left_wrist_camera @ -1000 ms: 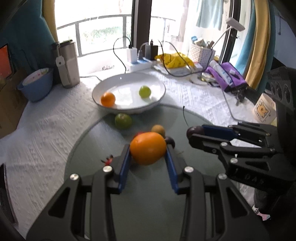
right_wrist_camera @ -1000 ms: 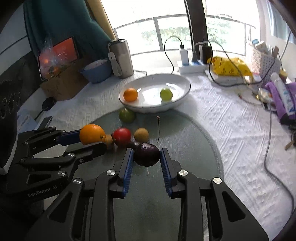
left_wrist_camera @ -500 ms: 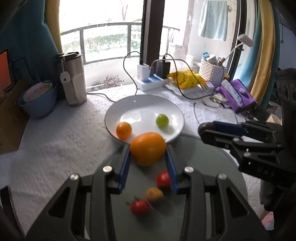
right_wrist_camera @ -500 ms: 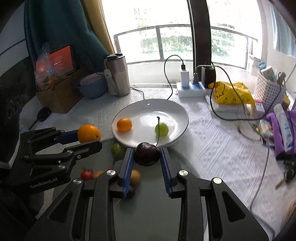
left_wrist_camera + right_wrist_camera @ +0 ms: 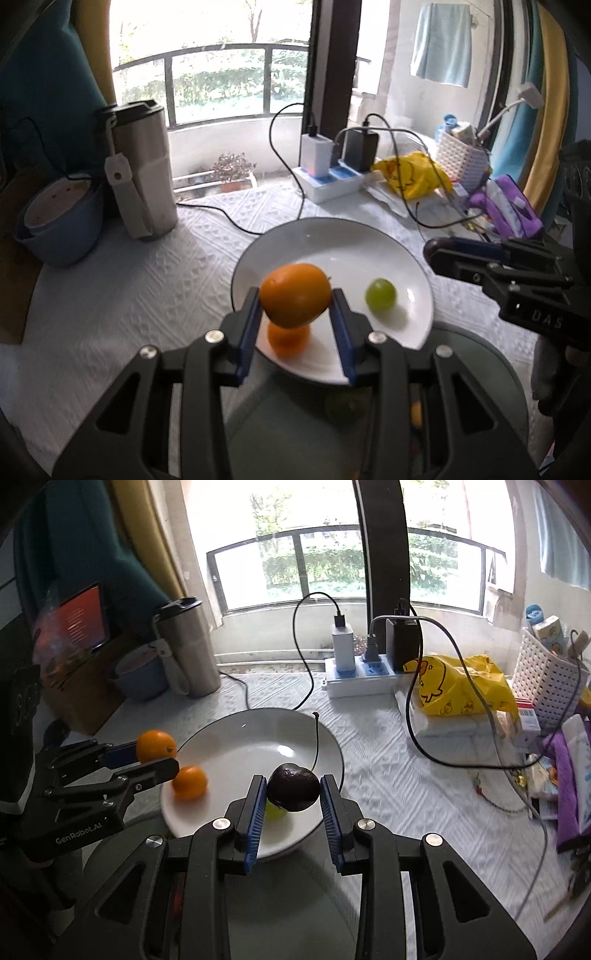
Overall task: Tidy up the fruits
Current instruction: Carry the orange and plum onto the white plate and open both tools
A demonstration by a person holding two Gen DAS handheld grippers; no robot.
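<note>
My left gripper was clamped on a large orange, blue pads pressed to both its sides, held in the air above the near-left part of the white plate. My right gripper was clamped on a dark cherry, its long stem sticking up, held above the near part of the same plate.

On the plate, a small orange lay at the near-left, right under the large orange from my left view. A green grape lay toward the plate's right, mostly hidden behind the cherry in my right view. The plate sat on a white textured tablecloth, its near rim over the edge of a round grey-green mat. More small fruit showed blurred on the mat behind my fingers; kind unclear.

Far left stood a steel tumbler with a blue bowl beside it. Far center, a power strip with chargers and cables. Far right, a yellow bag and a white basket.
</note>
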